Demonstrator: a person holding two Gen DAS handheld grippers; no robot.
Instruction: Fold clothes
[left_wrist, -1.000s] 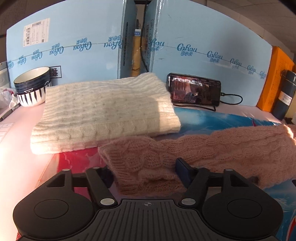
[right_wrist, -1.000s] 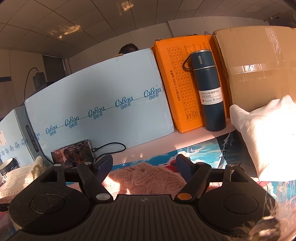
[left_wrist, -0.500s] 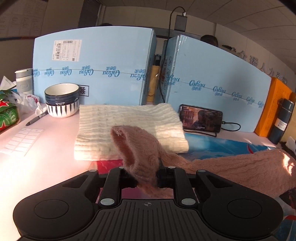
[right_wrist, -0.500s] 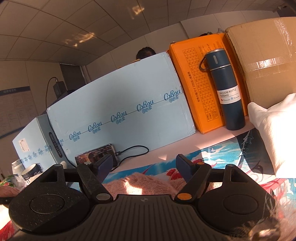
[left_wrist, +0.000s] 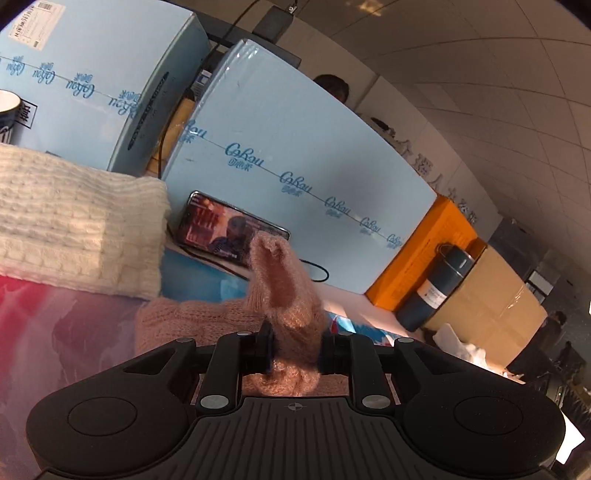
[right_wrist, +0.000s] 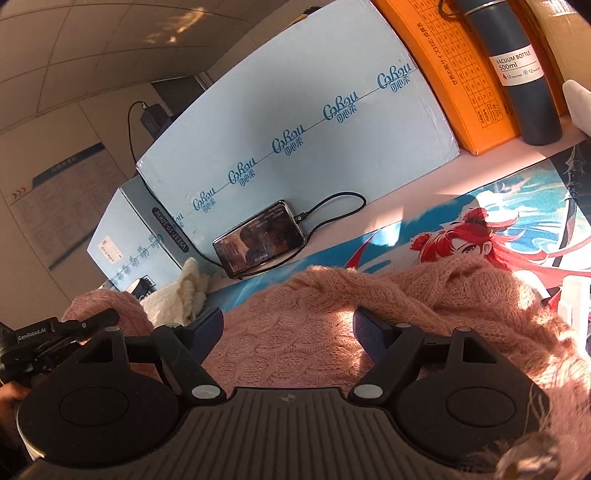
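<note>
the left hand-held gripper (left_wrist: 294, 350) is closed tight on a bunched end of the pink knitted sweater (right_wrist: 332, 317), with a flap of the knit standing upright above its fingers and in front of the phone (left_wrist: 229, 230). the rest of the pink sweater lies on the printed mat (right_wrist: 517, 206) covering the bench (right_wrist: 424, 199), its long axis running left to right across the mat, one end lifted at the left hand-held gripper (right_wrist: 55, 339) and the other spreading past the right edge of the right wrist view. the right hand-held gripper (right_wrist: 288, 328) hangs just over the middle of the sweater with its fingers wide apart and nothing between them; whether the pads touch the knit cannot be told. a folded cream sweater (left_wrist: 74, 229) lies flat on the bench to the left, near the phone, which leans against a blue box (right_wrist: 295, 122) with a cable plugged in. an orange box (right_wrist: 461, 74) and a dark vacuum bottle (right_wrist: 524, 70) stand at the back right.
</note>
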